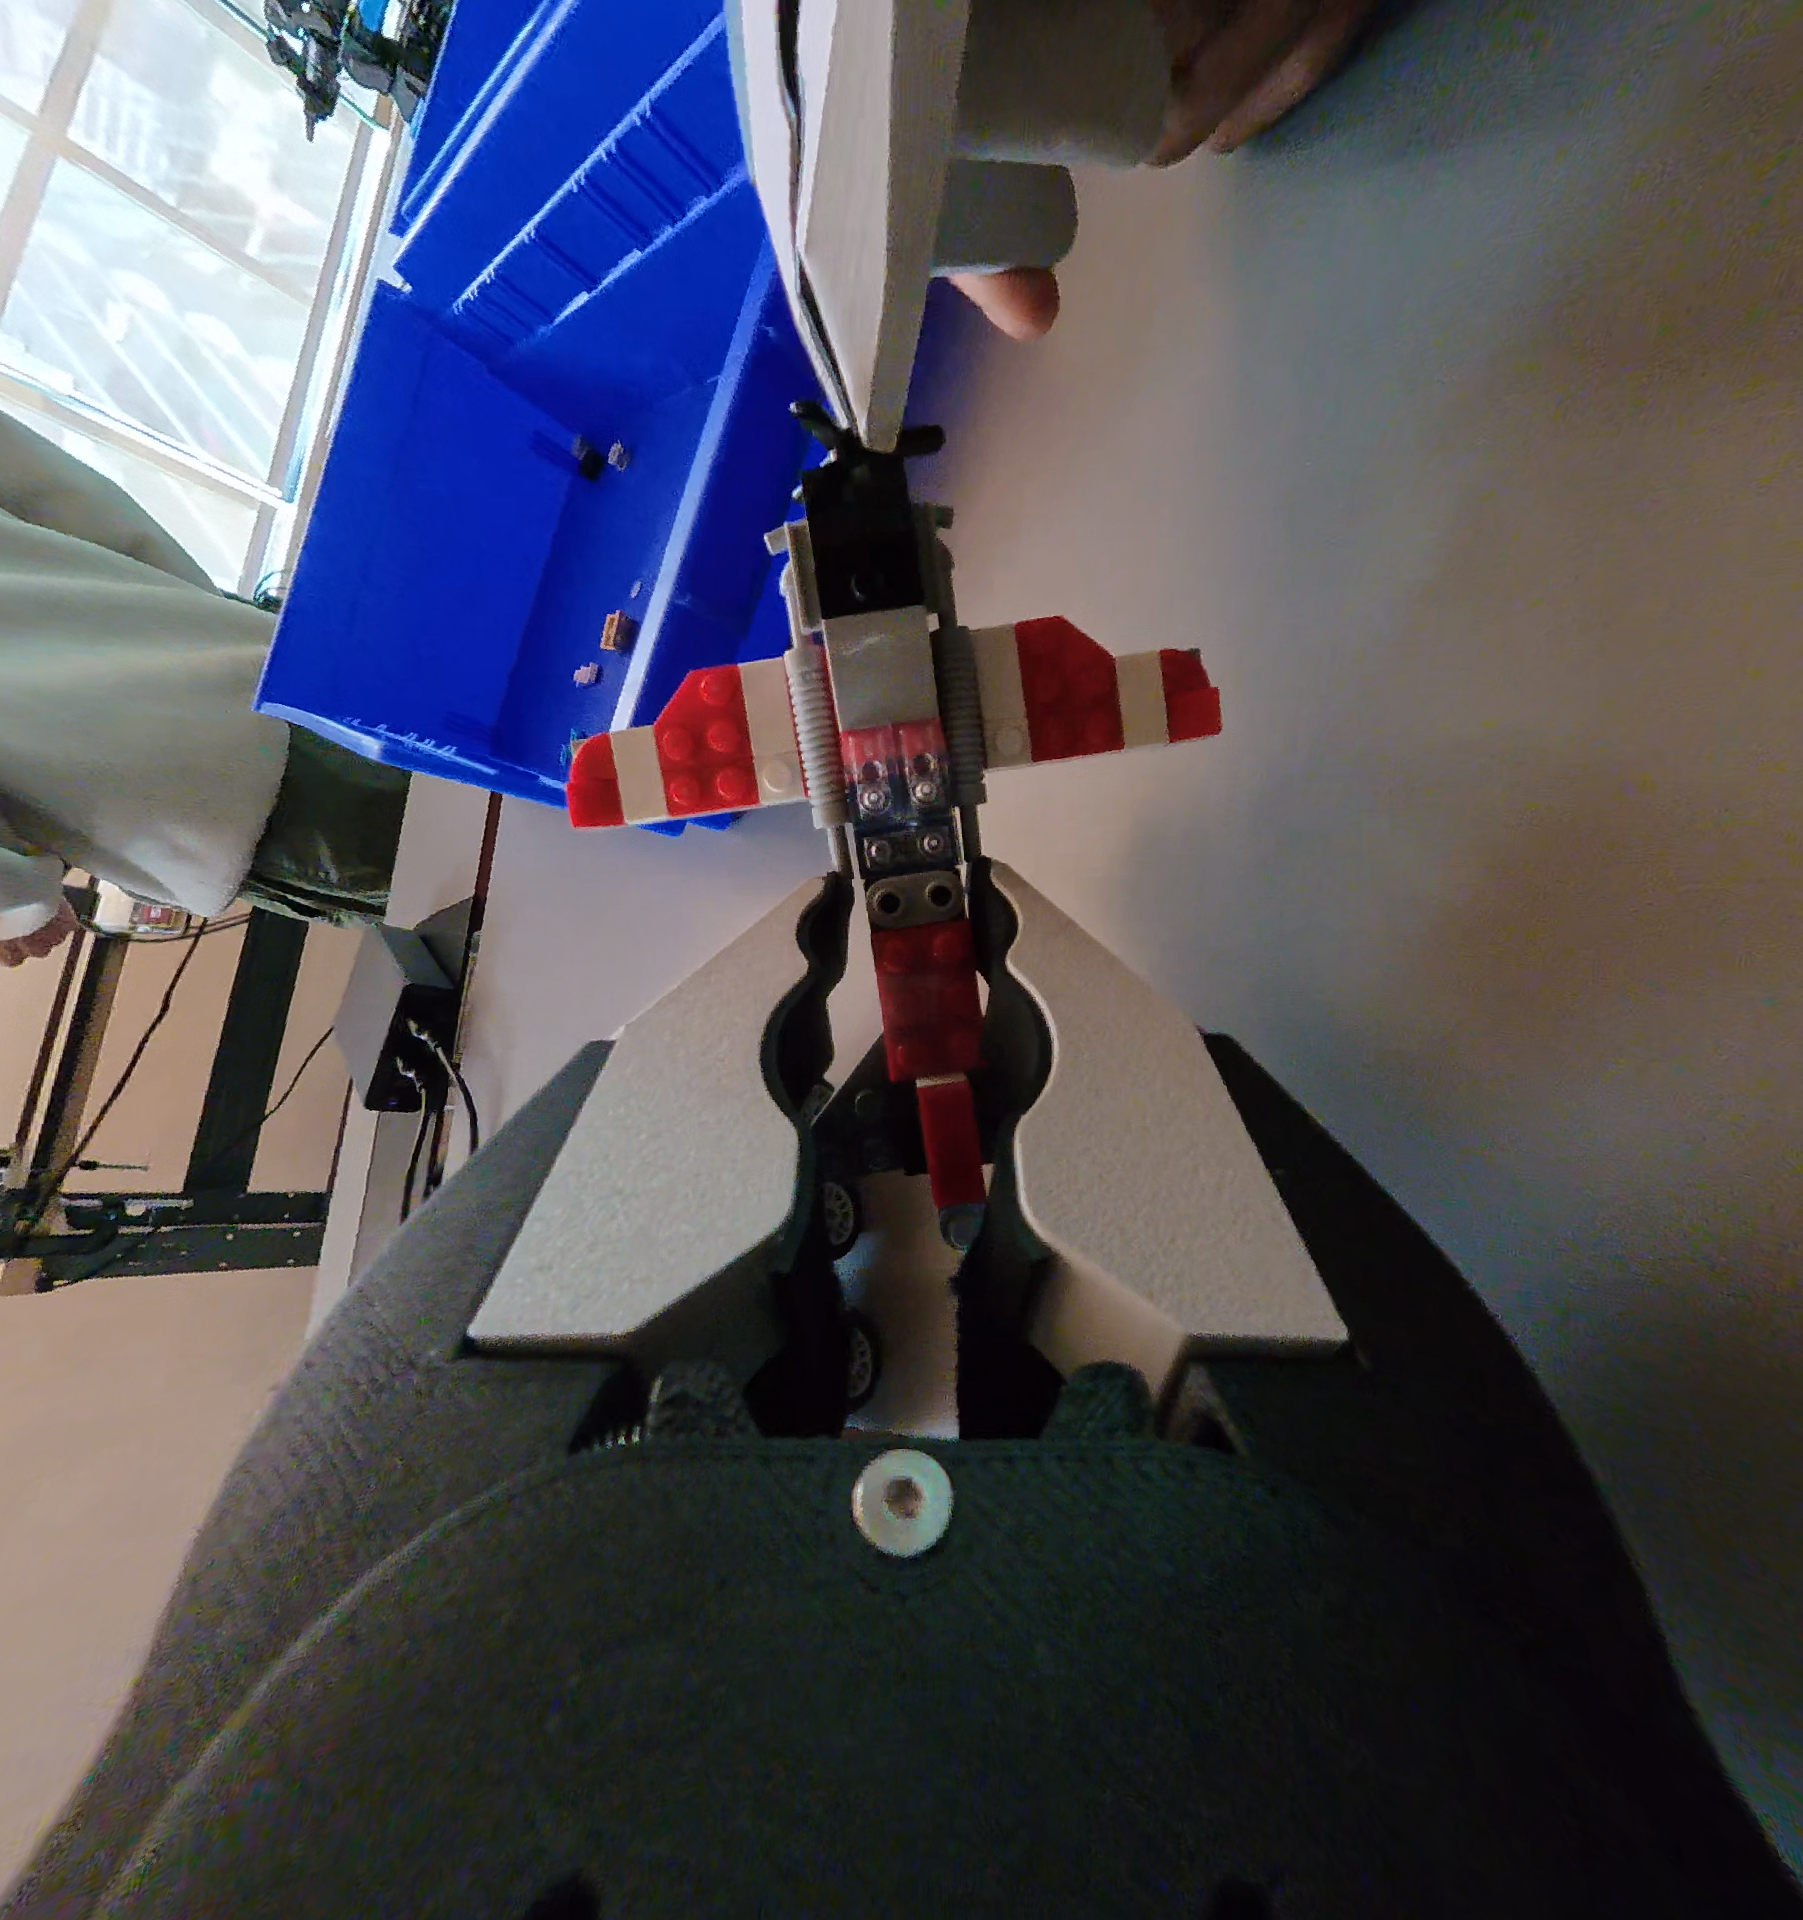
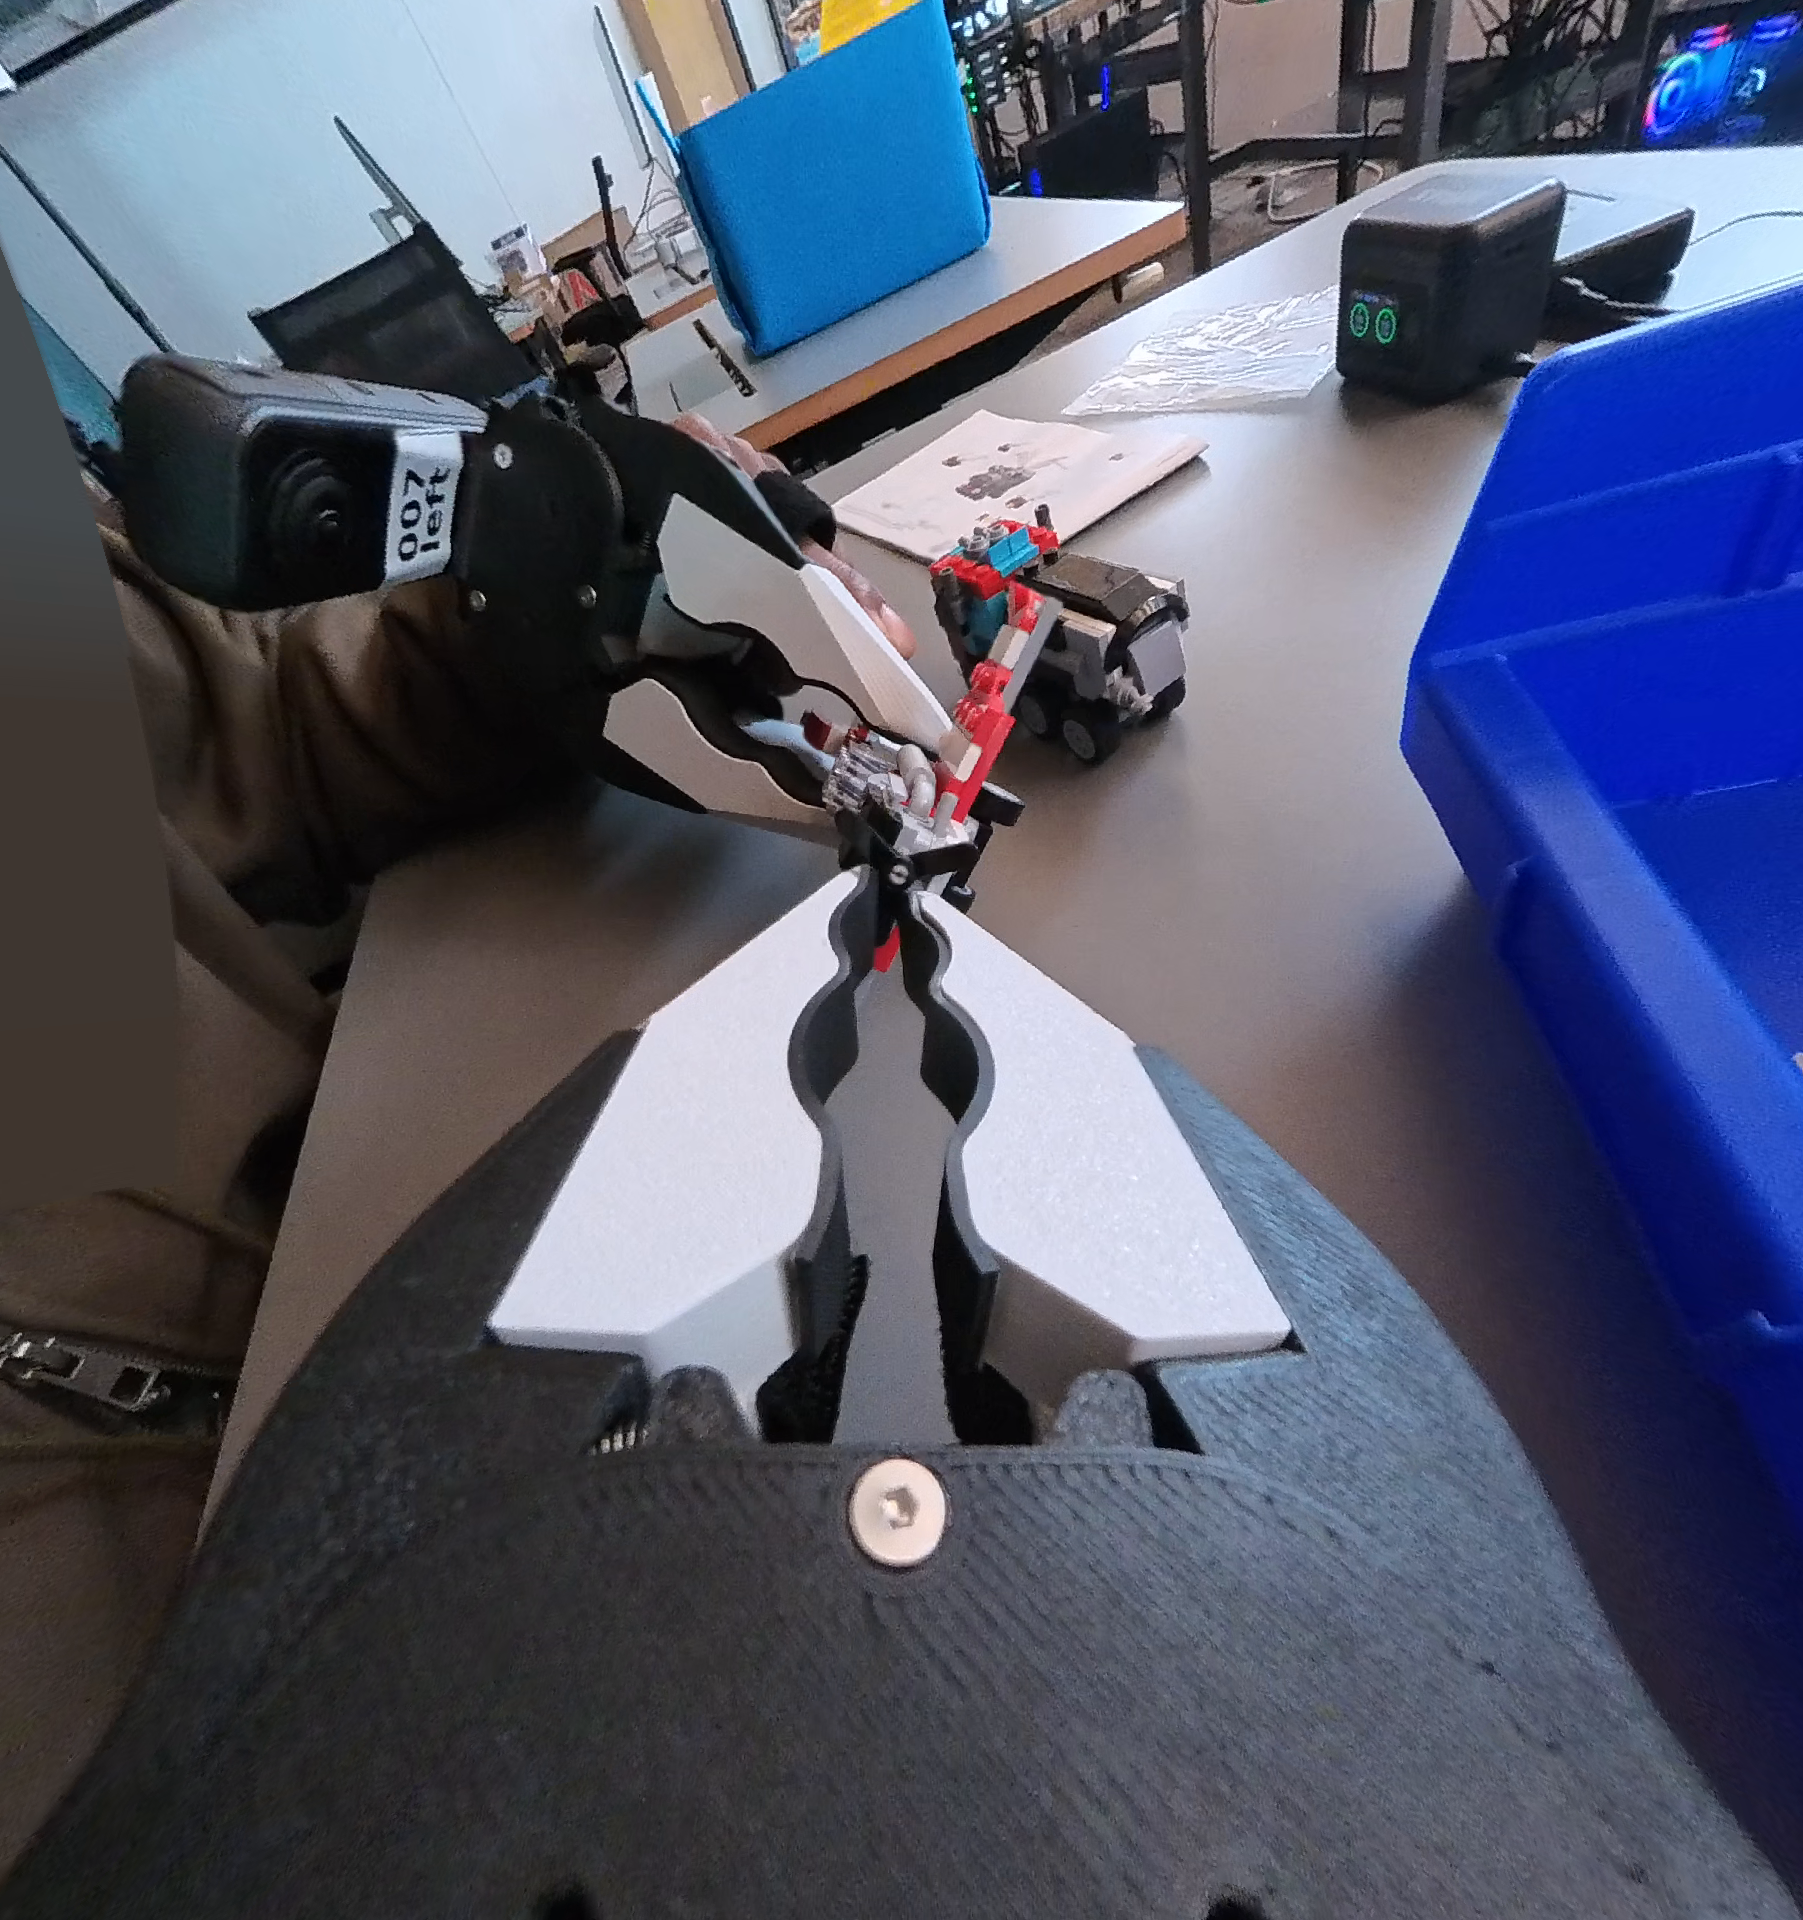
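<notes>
Toy-brick aeroplane (image 1: 892,717), one, red-and-white striped wings, black nose, hangs above the desk (image 1: 1396,727) beside one blue bin (image 1: 481,540). Left gripper (image 1: 912,894) clamps its red tail; right gripper (image 2: 892,894) pinches its black propeller (image 2: 902,868). One brick truck (image 2: 1073,644) stands beyond.

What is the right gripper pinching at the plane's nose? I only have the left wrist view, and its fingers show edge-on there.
Observer: The right wrist view shows the right gripper closed on a blade of the black propeller at the nose of the brick plane.
Operator: Is anything on the table behind the plane?
Observer: Yes, a small brick truck stands on its wheels, apart from the plane.
Operator: And past the truck?
Observer: A paper booklet lies flat on the grey table.
</notes>
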The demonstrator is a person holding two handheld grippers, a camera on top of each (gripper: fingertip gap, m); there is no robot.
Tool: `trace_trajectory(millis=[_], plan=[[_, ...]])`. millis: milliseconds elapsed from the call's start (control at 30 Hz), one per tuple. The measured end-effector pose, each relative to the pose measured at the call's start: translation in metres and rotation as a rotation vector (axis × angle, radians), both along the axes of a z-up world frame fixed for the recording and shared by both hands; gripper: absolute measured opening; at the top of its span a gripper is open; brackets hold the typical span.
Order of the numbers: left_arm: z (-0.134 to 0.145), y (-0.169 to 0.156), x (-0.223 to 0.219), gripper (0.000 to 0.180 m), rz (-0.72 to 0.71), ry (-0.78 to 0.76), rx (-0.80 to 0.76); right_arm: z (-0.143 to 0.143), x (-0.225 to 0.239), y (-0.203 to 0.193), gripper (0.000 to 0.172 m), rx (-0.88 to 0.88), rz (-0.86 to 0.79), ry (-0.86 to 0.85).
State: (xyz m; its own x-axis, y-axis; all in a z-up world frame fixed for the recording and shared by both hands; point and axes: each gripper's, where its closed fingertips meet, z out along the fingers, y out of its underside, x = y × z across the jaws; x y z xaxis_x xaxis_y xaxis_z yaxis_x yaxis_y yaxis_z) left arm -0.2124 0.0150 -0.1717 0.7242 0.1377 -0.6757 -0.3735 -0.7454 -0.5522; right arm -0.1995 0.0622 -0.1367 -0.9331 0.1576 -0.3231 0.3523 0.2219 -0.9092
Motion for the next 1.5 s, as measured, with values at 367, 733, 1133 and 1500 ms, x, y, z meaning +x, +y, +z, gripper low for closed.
trace_trajectory(millis=[367, 733, 1133, 1500], plan=[[-0.005, 0.0, 0.003, 0.019, 0.009, -0.098, 0.035, -0.001, -0.001, 0.001, 0.002, -0.019, -0.012, -0.029], [-0.025, 0.001, 0.01, 0.022, 0.014, -0.26, 0.009, -0.009, 0.006, -0.001, 0.0, 0.043, 0.029, -0.003], [-0.031, -0.007, 0.008, 0.027, 0.109, -0.423, 0.023, -0.016, -0.018, 0.013, 0.0, 0.132, -0.057, 0.085], [-0.034, -0.003, 0.007, 0.019, 0.202, -0.55, 0.063, -0.037, -0.008, 0.012, 0.006, 0.274, 0.021, 0.136]])
